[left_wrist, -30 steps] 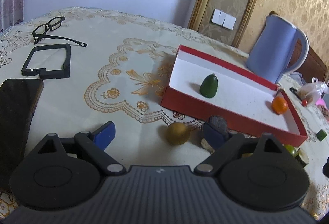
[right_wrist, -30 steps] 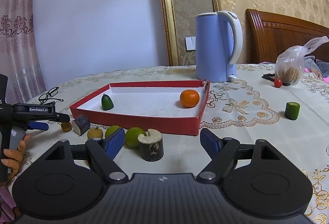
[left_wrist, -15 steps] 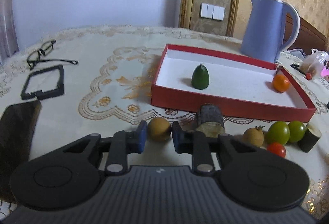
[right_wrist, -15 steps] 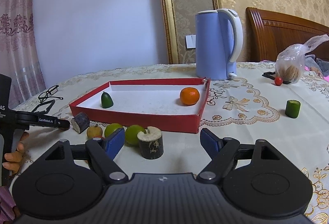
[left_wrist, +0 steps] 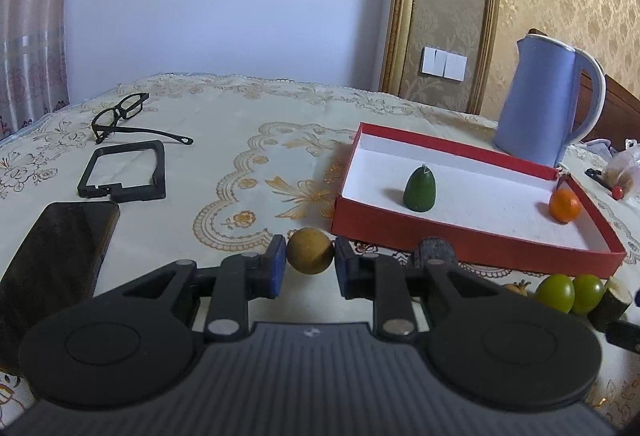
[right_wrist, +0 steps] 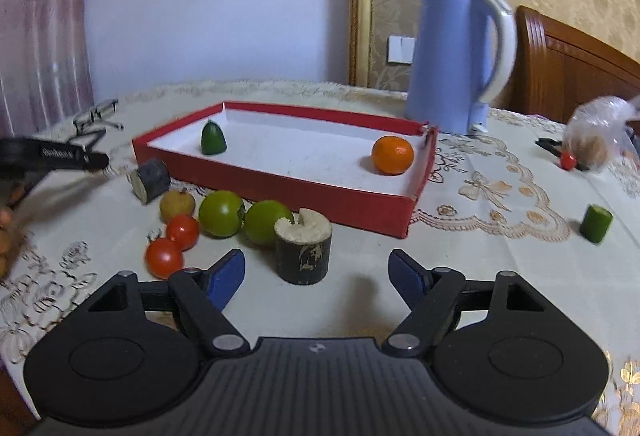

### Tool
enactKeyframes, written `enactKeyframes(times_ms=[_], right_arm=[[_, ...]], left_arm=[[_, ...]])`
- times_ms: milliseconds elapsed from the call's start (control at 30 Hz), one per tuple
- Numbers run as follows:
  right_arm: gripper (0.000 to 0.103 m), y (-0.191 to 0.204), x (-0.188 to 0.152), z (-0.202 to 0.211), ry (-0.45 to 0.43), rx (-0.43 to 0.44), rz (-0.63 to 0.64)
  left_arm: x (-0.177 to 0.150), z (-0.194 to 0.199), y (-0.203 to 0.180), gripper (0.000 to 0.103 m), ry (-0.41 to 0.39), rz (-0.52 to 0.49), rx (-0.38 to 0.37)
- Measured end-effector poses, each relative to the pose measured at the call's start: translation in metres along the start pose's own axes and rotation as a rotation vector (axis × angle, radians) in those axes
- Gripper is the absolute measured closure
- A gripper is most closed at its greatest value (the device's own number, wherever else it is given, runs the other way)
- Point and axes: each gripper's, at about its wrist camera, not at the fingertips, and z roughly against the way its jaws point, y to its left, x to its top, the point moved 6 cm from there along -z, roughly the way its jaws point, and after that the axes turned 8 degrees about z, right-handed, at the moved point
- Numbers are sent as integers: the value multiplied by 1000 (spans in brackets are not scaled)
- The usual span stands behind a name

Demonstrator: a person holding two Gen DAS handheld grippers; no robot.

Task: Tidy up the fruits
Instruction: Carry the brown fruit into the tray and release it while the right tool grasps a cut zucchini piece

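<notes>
1. Since half a second ago, the left gripper [left_wrist: 310,263] is showing the same pinch on the round, matte tan fruit [left_wrist: 309,250], while the right wrist camera is now looking down at two glossy red tomatoes [right_wrist: 173,245] that were out of its view before.
2. Blue pads of the left gripper are pressing both sides of the tan fruit, closed to its width; whether it is clear of the cloth cannot be told.
3. Just right of those fingers, a dark, rough-skinned cylinder chunk [left_wrist: 435,251] is lying on its side.
4. Ahead and to the right, the red cardboard tray [left_wrist: 472,253] with a white floor is holding a smooth green cone-shaped fruit [left_wrist: 419,188] and an orange [left_wrist: 564,205] in its far right corner.
5. Left of the fingers, a glossy dark phone [left_wrist: 52,268], a black rectangular frame [left_wrist: 124,172] and black glasses [left_wrist: 120,114] are lying on the embroidered cream cloth.
6. The right gripper [right_wrist: 318,278] is standing spread wide and holding nothing.
7. Directly ahead between its fingers, a stubby dark cylinder with a pale notched top [right_wrist: 303,246] is standing upright.
8. Just beyond to the left, two shiny green fruits [right_wrist: 244,217] are touching each other.
9. Far ahead to the right, a smooth blue kettle [right_wrist: 456,62] is standing behind the tray.
</notes>
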Motion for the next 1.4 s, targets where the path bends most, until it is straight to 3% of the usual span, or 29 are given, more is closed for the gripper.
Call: enactKeyframes(times_ms=[67,167,200,467,700,967,1167,1400], right_arm=[[33,-2,3,-8,19,21,2],[57,1,6,-15,36,50,24],[70,3,6,-17,42,56,29],[71,5,1,9,-22,39,10],[71,1,4,34,-80,32,3],[71,1,0,40,-97,50,-7],[71,-4,-1,46,-115,55,-20],[71,-12,-5,52,-124,48,-42]], left_arm=[[0,0,0,80,-1,1,0],[0,0,-1,80,0,0,-4],[0,0,0,80,-1,0,-5],[0,3,0,80,-10,-1,-18],[3,11,-10,80,-37,-31,-77],[28,20,-47,80,-69,-122,-169],[44,-8,-88,80,-20,-177,-185],[46,-54,-135,80,39,-270,-128]])
